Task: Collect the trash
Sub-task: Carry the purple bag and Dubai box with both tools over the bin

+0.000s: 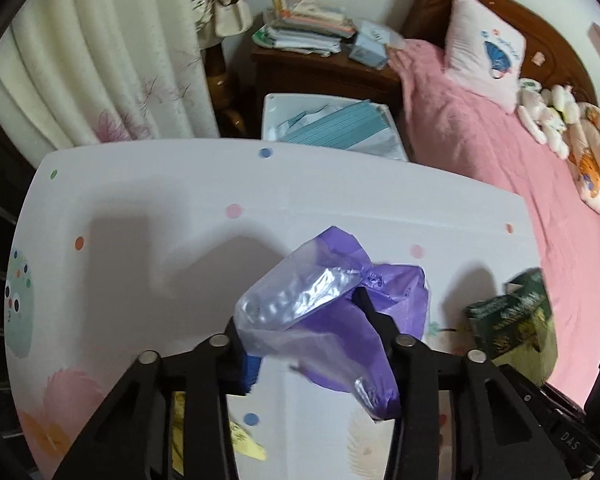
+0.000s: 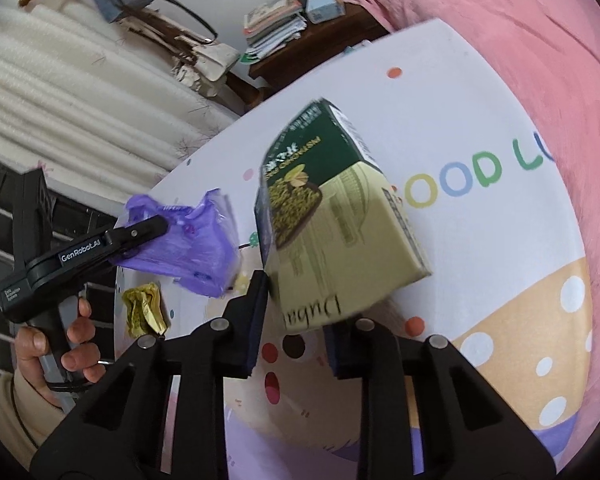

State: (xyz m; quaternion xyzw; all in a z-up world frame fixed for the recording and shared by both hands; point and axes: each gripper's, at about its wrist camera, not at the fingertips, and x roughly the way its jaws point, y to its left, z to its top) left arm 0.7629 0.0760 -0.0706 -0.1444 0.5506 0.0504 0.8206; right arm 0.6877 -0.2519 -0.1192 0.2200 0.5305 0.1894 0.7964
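Trash comprises three items over the printed tabletop (image 2: 480, 92): one thin, glossy purple plastic bag (image 1: 332, 320), clamped between the fingers of the left gripper (image 1: 308, 344); one rigid rectangular green-and-tan cardboard carton (image 2: 332, 216), tilted and pinched at its lower end by the right gripper (image 2: 296, 332); and one crumpled yellow-green wrapper (image 2: 144, 310), lying loose on the table just below the bag. Beyond the table stand one wooden nightstand (image 1: 320, 76) stacked with papers, one pleated curtain (image 1: 100, 60) and one pink-quilted bed (image 1: 480, 140).
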